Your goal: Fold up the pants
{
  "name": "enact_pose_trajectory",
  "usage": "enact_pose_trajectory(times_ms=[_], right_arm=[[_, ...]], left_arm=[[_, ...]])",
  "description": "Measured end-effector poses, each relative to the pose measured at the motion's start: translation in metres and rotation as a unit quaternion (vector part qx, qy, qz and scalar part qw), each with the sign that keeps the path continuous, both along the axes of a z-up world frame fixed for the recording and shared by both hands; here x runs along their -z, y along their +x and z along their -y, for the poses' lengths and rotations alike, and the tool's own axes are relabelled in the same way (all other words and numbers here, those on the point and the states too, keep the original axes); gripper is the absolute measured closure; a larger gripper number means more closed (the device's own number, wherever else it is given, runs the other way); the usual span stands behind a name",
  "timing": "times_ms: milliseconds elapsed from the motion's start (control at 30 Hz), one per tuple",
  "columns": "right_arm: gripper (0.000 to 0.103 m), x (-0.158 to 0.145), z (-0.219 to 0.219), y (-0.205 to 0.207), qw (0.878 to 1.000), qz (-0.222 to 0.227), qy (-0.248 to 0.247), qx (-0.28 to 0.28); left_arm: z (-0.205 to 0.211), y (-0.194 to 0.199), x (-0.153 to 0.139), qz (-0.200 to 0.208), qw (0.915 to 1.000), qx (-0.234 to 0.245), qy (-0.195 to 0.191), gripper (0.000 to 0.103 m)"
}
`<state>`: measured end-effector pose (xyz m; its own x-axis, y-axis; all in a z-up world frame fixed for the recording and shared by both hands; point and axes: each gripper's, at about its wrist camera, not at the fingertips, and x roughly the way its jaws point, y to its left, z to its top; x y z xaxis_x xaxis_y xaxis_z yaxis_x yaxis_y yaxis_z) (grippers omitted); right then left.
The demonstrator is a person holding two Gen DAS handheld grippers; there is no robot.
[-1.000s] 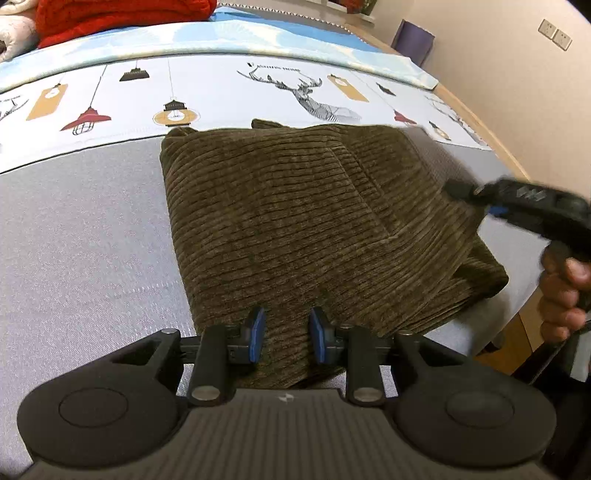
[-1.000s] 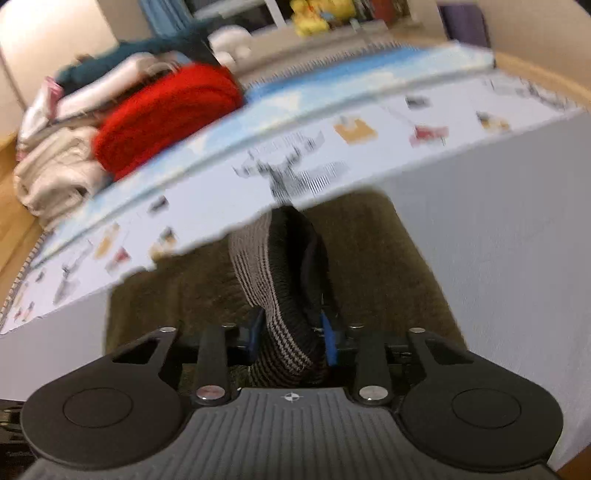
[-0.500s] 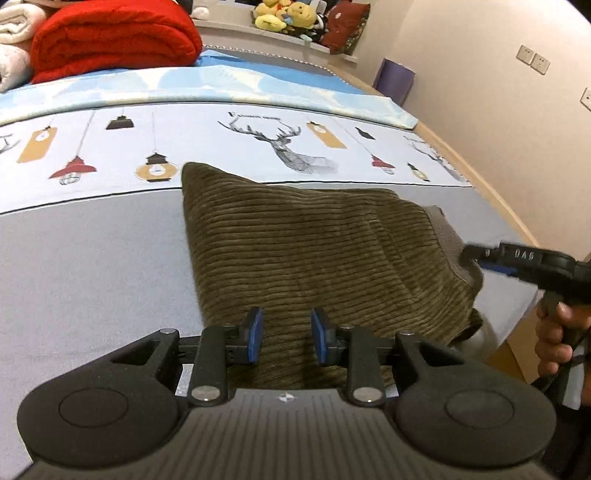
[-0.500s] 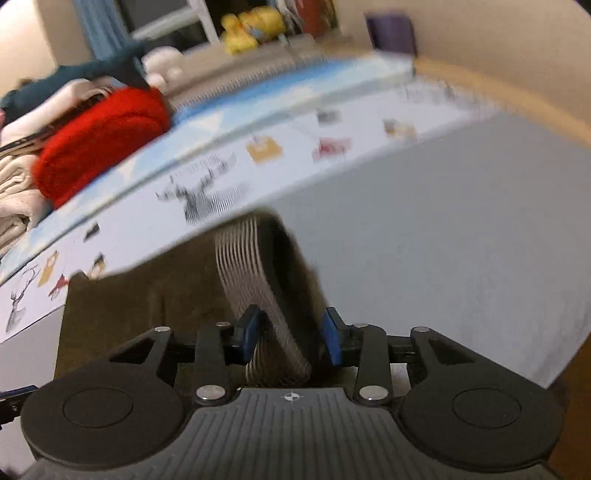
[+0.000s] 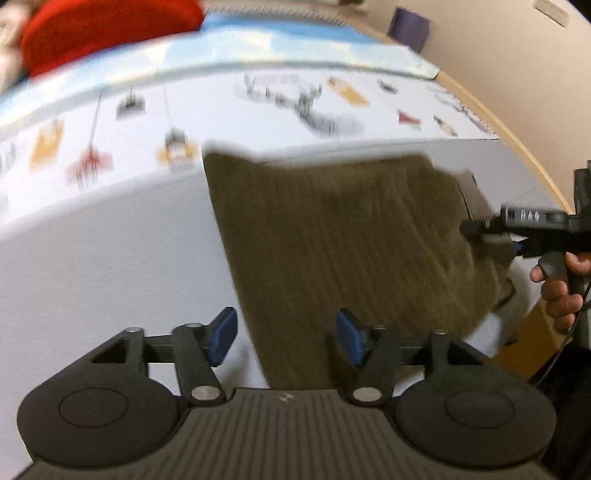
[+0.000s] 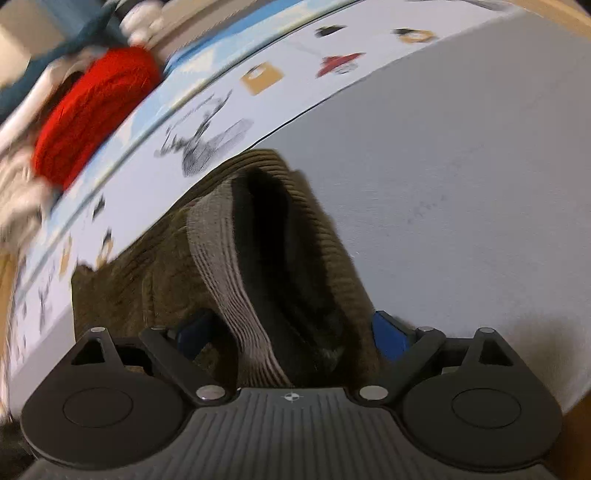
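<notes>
The folded olive corduroy pants [image 5: 343,236] lie on the grey bed cover [image 5: 110,258]. My left gripper [image 5: 282,336] is open, its blue pads either side of the pants' near left edge. The right gripper [image 5: 491,236] shows in the left wrist view at the pants' right end, by the ribbed waistband [image 5: 474,199]. In the right wrist view my right gripper [image 6: 293,332] is open, with the waistband [image 6: 225,280] and the pants' open mouth [image 6: 280,258] between its spread fingers.
A white sheet with deer and lamp prints [image 5: 258,103] lies beyond the pants. A red blanket [image 5: 107,29] and stacked bedding [image 6: 22,192] sit at the far end. The bed's wooden edge [image 5: 517,147] runs along the right.
Both grippers have opened. The right gripper has let go of the waistband and the pants' right end has come down onto the bed. The left wrist view has shifted and blurred.
</notes>
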<state>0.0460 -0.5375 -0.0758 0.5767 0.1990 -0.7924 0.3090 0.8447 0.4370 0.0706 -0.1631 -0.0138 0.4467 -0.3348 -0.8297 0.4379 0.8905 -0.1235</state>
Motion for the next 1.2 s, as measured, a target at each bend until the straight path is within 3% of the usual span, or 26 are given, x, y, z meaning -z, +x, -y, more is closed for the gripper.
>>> enact_pose_trajectory(times_ms=[100, 200, 267, 300, 400, 467, 567, 633, 733, 800, 900, 967, 1067, 1200], right_arm=[[0.011, -0.011, -0.008, 0.021, 0.995, -0.002, -0.051, -0.091], [0.011, -0.014, -0.013, 0.033, 0.984, 0.003, -0.076, -0.162], [0.008, -0.004, -0.005, 0.039, 0.987, -0.015, -0.046, -0.155], [0.006, 0.002, 0.000, 0.041, 0.989, -0.025, -0.028, -0.142], [0.002, 0.007, 0.001, 0.050, 0.990, -0.034, -0.015, -0.136], [0.001, 0.008, -0.004, 0.049, 0.989, -0.037, -0.026, -0.142], [0.001, 0.009, -0.011, 0.053, 0.988, -0.041, -0.037, -0.142], [0.008, 0.008, -0.015, 0.053, 0.989, -0.042, -0.038, -0.136], [0.028, -0.002, -0.020, 0.053, 0.990, -0.031, -0.049, -0.132], [0.040, -0.011, -0.025, 0.052, 0.990, -0.018, -0.061, -0.130], [0.048, -0.026, -0.033, 0.056, 0.991, 0.014, -0.061, -0.120], [0.050, -0.033, -0.047, 0.067, 0.990, 0.036, -0.055, -0.122], [0.051, -0.046, -0.080, 0.082, 0.986, 0.069, -0.067, -0.139], [0.051, -0.059, -0.129, 0.110, 0.980, 0.101, -0.071, -0.157]], left_arm=[[-0.007, 0.033, -0.019, 0.019, 0.9998, 0.006, -0.004, 0.020], [-0.014, 0.070, -0.008, -0.030, 0.9984, 0.000, -0.048, 0.018], [-0.018, 0.091, 0.016, -0.074, 0.9940, -0.041, -0.070, 0.018], [-0.020, 0.098, 0.030, -0.104, 0.9895, -0.064, -0.077, 0.018], [-0.021, 0.117, 0.067, -0.212, 0.9614, -0.135, -0.111, 0.018], [-0.011, 0.123, 0.076, -0.235, 0.9559, -0.133, -0.116, 0.018], [0.007, 0.130, 0.082, -0.233, 0.9587, -0.116, -0.113, 0.017], [0.014, 0.130, 0.083, -0.220, 0.9641, -0.106, -0.104, 0.018], [0.013, 0.133, 0.078, -0.199, 0.9699, -0.100, -0.098, 0.044], [0.008, 0.134, 0.067, -0.172, 0.9758, -0.098, -0.093, 0.068], [0.004, 0.135, 0.040, -0.096, 0.9883, -0.099, -0.065, 0.071], [-0.003, 0.134, 0.026, -0.051, 0.9920, -0.109, -0.036, 0.072], [-0.027, 0.138, 0.015, -0.023, 0.9867, -0.161, -0.012, 0.072], [-0.079, 0.148, 0.006, -0.014, 0.9700, -0.242, -0.024, 0.072]])
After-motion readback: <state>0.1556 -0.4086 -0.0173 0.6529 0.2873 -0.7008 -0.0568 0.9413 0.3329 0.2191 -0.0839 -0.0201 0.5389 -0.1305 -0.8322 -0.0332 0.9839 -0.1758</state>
